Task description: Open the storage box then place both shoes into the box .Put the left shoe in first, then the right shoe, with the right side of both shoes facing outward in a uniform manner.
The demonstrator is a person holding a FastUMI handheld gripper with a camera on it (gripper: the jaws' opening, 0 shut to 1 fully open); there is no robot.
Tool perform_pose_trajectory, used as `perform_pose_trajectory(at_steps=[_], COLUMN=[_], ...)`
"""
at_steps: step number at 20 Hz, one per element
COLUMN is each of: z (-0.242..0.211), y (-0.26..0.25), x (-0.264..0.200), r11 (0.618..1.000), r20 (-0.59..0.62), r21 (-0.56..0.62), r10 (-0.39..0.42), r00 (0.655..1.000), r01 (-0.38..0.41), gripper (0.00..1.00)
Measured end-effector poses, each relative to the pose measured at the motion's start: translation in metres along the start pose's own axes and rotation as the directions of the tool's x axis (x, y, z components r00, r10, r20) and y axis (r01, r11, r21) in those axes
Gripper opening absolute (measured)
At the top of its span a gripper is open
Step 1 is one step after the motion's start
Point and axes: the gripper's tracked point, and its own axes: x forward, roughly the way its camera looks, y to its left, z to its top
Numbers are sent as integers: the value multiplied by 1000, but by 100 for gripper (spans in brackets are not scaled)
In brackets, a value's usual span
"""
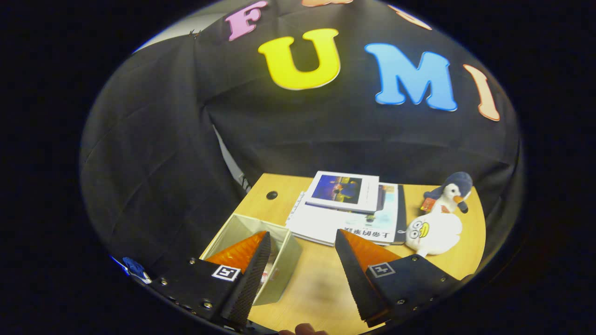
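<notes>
Held above the desk (321, 284), the tool (302, 244) is seen with fingers apart, nothing between them. Under the left finger sits the box (286, 265), open-topped, near the desk's left edge, its long axis running away towards the far edge. Its rim could be clipped by that finger if lowered carelessly. Books (347, 209) and plush toys (440, 218) lie beyond.
</notes>
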Motion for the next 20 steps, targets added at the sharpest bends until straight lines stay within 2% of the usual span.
perform_pose_trajectory(at_steps=[2, 4, 7, 10, 11, 13, 20], z=[22, 46, 73, 88, 87, 83, 74], y=[-30, -57, -95, -117, -125, -137, -175], x=[-31, -63, -108, -150, -154, -159, -174], r11=[999, 995, 980, 965, 961, 957, 967], r20=[106, 229, 411, 511, 529, 538, 541], r21=[14, 23, 11, 30, 22, 13, 58], r10=[-53, -104, -186, -239, -244, -251, -240], r00=[993, 968, 893, 826, 813, 805, 806], r01=[52, 101, 199, 261, 274, 289, 249], gripper=[85, 85, 84, 86, 91, 98, 98])
